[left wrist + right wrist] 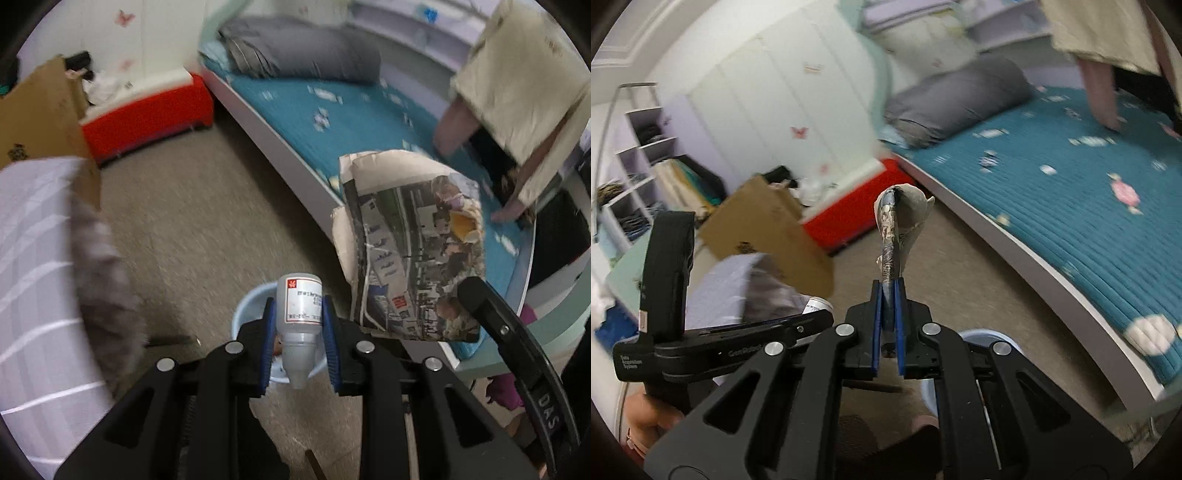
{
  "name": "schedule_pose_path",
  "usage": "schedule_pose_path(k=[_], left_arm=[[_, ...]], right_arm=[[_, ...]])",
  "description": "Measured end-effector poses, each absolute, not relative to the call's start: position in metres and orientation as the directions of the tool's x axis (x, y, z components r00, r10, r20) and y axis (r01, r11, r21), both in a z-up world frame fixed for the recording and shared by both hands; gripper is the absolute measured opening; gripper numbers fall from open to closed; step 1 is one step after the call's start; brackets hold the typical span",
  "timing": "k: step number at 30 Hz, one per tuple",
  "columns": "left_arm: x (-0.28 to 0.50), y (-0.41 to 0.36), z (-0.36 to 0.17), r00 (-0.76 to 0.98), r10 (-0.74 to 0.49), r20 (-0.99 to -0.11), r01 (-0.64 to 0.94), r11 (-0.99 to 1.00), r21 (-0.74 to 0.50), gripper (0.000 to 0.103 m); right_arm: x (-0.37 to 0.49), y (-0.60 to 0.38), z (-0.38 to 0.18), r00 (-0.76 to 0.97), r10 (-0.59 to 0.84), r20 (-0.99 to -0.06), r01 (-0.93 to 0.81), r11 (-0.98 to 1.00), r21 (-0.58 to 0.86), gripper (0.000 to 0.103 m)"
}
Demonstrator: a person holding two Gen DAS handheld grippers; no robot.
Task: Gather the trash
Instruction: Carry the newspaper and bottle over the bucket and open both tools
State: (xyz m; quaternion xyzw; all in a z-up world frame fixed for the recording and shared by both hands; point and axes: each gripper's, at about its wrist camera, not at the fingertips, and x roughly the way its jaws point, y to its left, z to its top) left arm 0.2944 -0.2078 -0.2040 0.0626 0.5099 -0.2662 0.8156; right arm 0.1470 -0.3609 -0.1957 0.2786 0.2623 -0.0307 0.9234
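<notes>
the small white plastic bottle with a printed label [300, 325] sits clamped nozzle-down in my left tongs [298, 343], directly above the pale blue round plastic bin [246, 314] on the floor. my right tongs [887, 325] are pinched on a folded, crumpled newspaper [897, 229], held just beside the bottle. i judge each should be centred over the bin's mouth before letting go, bottle first. beige carpet [207, 206] lies below; a teal quilted bed [1071, 192], a red storage box [147, 118] and a brown cardboard box [768, 225] stand around.

The left tool [298, 334] hides most of the pale blue bin [248, 306] (label print on its bottle [300, 314] unreadable).
</notes>
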Motion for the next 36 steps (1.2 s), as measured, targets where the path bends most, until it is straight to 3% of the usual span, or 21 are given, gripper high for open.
schedule_pose_path(k=[5,6,7,9,20,28,29,30,31,36], left_arm=[[0.312,-0.242,-0.257,0.247,-0.349,-0.904,0.49,0.85,-0.194,0.024],[0.315,-0.246,-0.264,0.235,-0.351,-0.906,0.486,0.85,-0.203,0.03],[0.32,-0.251,-0.273,0.22,-0.346,-0.912,0.481,0.852,-0.207,0.052],[0.326,-0.252,-0.283,0.246,-0.3,-0.922,0.458,0.874,-0.162,0.077],[0.337,-0.245,-0.296,0.301,-0.155,-0.941,0.393,0.919,-0.026,0.077],[0.342,-0.231,-0.289,0.335,-0.138,-0.932,0.343,0.939,-0.016,0.077],[0.342,-0.229,-0.288,0.34,-0.14,-0.93,0.338,0.941,-0.018,0.077],[0.342,-0.228,-0.287,0.344,-0.138,-0.929,0.334,0.942,-0.016,0.077],[0.341,-0.228,-0.285,0.348,-0.137,-0.927,0.333,0.943,-0.015,0.077],[0.332,-0.228,-0.276,0.355,-0.154,-0.922,0.349,0.937,-0.022,0.077]], right_arm=[[0.144,-0.389,-0.237,0.823,0.042,-0.567,0.295,0.821,0.488,0.007],[0.145,-0.39,-0.241,0.817,0.035,-0.575,0.305,0.82,0.484,0.007],[0.146,-0.393,-0.249,0.809,0.031,-0.587,0.318,0.816,0.482,0.007],[0.148,-0.396,-0.262,0.794,0.039,-0.606,0.332,0.808,0.486,0.007],[0.168,-0.391,-0.309,0.739,0.088,-0.668,0.35,0.798,0.491,0.007],[0.182,-0.391,-0.315,0.768,0.113,-0.63,0.336,0.767,0.547,0.011],[0.185,-0.393,-0.319,0.773,0.128,-0.621,0.329,0.757,0.565,0.027],[0.188,-0.395,-0.325,0.766,0.125,-0.631,0.345,0.748,0.567,0.062],[0.188,-0.396,-0.327,0.757,0.104,-0.645,0.37,0.746,0.554,0.07],[0.18,-0.398,-0.328,0.748,0.099,-0.656,0.382,0.744,0.548,0.069]])
